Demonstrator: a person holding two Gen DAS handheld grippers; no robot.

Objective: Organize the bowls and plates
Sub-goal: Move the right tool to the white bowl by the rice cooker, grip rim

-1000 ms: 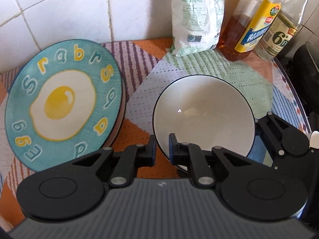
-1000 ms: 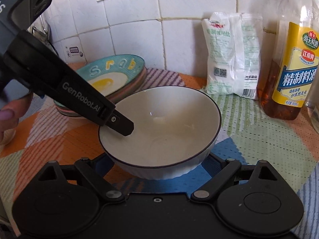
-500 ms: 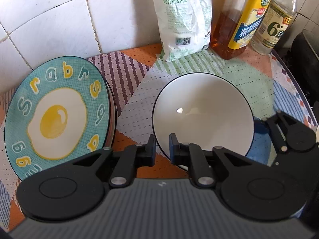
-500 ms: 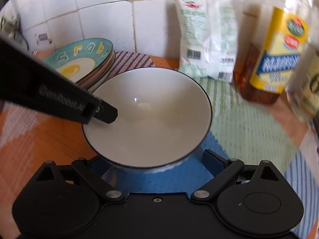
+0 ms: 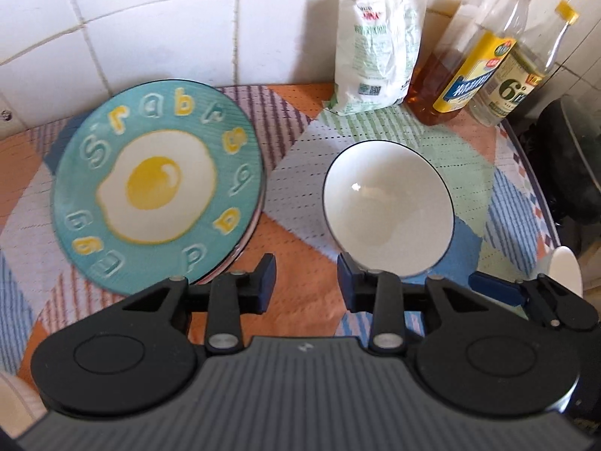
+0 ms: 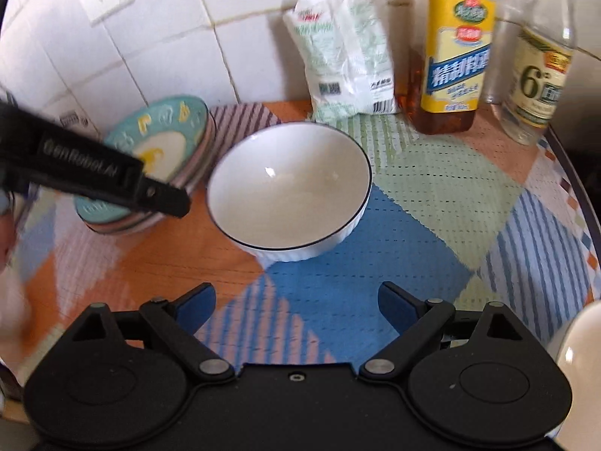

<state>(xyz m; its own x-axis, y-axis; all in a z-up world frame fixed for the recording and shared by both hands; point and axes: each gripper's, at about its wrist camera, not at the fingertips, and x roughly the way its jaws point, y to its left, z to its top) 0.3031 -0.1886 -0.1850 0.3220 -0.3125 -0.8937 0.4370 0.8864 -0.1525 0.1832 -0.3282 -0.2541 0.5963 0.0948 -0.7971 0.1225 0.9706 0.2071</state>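
1. Hovering nearest the lens, the left gripper (image 5: pixel 306 282) has its jaws opening with nothing between them; the orange patch of the patterned mat (image 5: pixel 300 293) shows through the gap.
2. Just past its right finger, the white bowl (image 5: pixel 388 208) sits upright on the mat, touched by neither tool.
3. Right gripper (image 6: pixel 296 302) has its jaws spread wide and empty, short of the bowl's near wall.
4. Left of the bowl, the egg-print plate (image 5: pixel 157 184) tops a stack of plates, near but apart from it.
5. Farther back, a white bag (image 5: pixel 375 49), an amber bottle (image 5: pixel 465 60) and a clear bottle (image 5: pixel 514 90) stand along the tiled wall (image 5: pixel 150 18).
6. A second ago the left jaws were pinched on the bowl's near rim; now both tools have let go and pulled back higher, and the bowl looks smaller.
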